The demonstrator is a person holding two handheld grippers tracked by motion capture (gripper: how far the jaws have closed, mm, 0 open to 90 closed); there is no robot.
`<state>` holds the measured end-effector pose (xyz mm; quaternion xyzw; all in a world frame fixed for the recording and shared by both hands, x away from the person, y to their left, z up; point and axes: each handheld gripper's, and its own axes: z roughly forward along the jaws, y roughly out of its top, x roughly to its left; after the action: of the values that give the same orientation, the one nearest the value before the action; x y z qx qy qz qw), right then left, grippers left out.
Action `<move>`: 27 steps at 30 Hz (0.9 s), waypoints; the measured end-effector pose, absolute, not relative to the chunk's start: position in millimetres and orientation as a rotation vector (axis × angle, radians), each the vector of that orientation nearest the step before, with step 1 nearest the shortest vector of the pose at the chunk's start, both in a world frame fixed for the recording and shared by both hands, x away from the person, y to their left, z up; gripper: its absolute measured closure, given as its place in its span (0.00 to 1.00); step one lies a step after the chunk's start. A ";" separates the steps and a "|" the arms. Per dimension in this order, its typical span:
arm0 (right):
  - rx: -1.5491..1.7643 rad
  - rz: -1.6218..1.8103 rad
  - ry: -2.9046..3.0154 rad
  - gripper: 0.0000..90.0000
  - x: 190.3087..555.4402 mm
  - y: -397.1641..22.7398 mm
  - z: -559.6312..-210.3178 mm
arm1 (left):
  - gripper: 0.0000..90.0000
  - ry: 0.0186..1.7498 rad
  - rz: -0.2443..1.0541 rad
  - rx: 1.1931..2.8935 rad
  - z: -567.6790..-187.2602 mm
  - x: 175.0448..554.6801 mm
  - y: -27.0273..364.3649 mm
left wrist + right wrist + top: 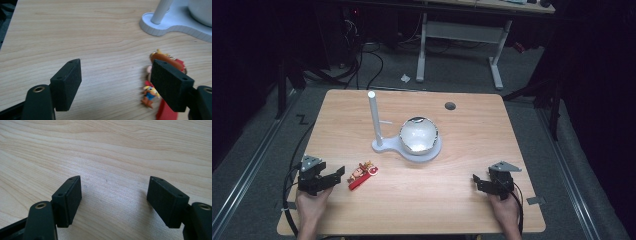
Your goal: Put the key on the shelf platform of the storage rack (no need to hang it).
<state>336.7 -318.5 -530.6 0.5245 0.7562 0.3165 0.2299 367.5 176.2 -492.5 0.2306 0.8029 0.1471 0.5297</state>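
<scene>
From the high view I see a shiny bowl [419, 134] on a white stand [384, 146] with an upright post. My left gripper [116, 83], jaws wide, shows a cartoon-figure keychain [150, 95] beside its right jaw. My right gripper [113, 201], jaws wide, frames bare wood-grain table [112, 152].

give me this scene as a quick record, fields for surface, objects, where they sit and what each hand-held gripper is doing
surface: wooden table
stand: white base with upright post, near table centre
bowl: shiny bowl sitting on the stand's round base
keychain: small figure keychain with red strap, lying flat toward the front left, apart from the stand
left hand-held gripper: open, empty, just left of the keychain
right hand-held gripper: open, empty, over bare wood at the front right
</scene>
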 end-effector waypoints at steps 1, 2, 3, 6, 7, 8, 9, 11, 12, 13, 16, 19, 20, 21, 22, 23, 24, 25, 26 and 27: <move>1.443 0.871 2.081 0.31 336.7 -318.5 -530.6 | 0.27 1.916 0.337 0.550 -490.6 366.0 173.5; 1.443 0.871 2.081 0.31 336.7 -318.5 -530.6 | 0.27 1.919 0.332 0.551 -489.7 365.1 171.8; 1.443 0.871 2.081 0.31 336.7 -318.6 -530.6 | 0.26 1.915 0.331 0.565 -489.0 364.0 169.2; 1.443 0.870 2.081 0.31 336.6 -318.6 -530.6 | 0.25 1.901 0.320 0.595 -487.0 361.1 163.2; 1.443 0.870 2.081 0.31 336.5 -318.6 -530.6 | 0.25 1.899 0.306 0.594 -485.2 359.9 160.7; 1.443 0.870 2.081 0.31 336.5 -318.6 -530.6 | 0.25 1.899 0.299 0.596 -484.1 359.1 158.6; 1.442 0.870 2.081 0.31 336.5 -318.6 -530.6 | 0.24 1.890 0.302 0.611 -484.1 358.5 157.5; 1.443 0.870 2.081 0.31 336.5 -318.6 -530.6 | 0.23 1.900 0.292 0.613 -482.6 356.6 152.2; 1.442 0.870 2.081 0.31 336.5 -318.6 -530.6 | 0.23 1.904 0.286 0.616 -482.1 355.7 149.9; 1.443 0.870 2.081 0.31 336.5 -318.6 -530.6 | 0.22 1.889 0.292 0.643 -483.1 354.7 148.3; 1.441 0.870 2.083 0.31 336.4 -318.8 -530.5 | 0.21 1.901 0.280 0.651 -484.6 353.9 142.1; 1.441 0.870 2.084 0.31 336.3 -318.8 -530.5 | 0.20 1.911 0.278 0.681 -490.3 354.0 134.9; 1.441 0.870 2.082 0.31 336.4 -318.7 -530.5 | 0.20 1.919 0.278 0.683 -491.5 354.0 132.9; 1.441 0.870 2.082 0.31 336.4 -318.7 -530.5 | 0.20 1.916 0.288 0.700 -494.1 353.9 131.1; 1.441 0.870 2.084 0.31 336.3 -318.8 -530.5 | 0.20 1.922 0.290 0.702 -496.6 354.2 127.9; 1.441 0.871 2.082 0.31 336.4 -318.7 -530.6 | 0.20 1.924 0.300 0.715 -500.7 354.9 124.3; 1.441 0.871 2.082 0.31 336.4 -318.7 -530.6 | 0.20 1.924 0.300 0.715 -500.7 354.9 124.3; 1.441 0.870 2.084 0.31 336.4 -318.8 -530.5 | 0.20 1.922 0.312 0.740 -505.4 355.6 120.6; 1.441 0.870 2.083 0.31 336.4 -318.8 -530.5 | 0.20 1.924 0.317 0.750 -507.3 355.9 118.8; 1.441 0.870 2.082 0.31 336.4 -318.7 -530.6 | 0.20 1.924 0.317 0.750 -507.3 355.9 118.8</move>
<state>336.4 -318.7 -530.6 0.5237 0.7568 0.3164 0.2299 355.9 118.8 -507.3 0.3102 0.7964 0.1311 0.5023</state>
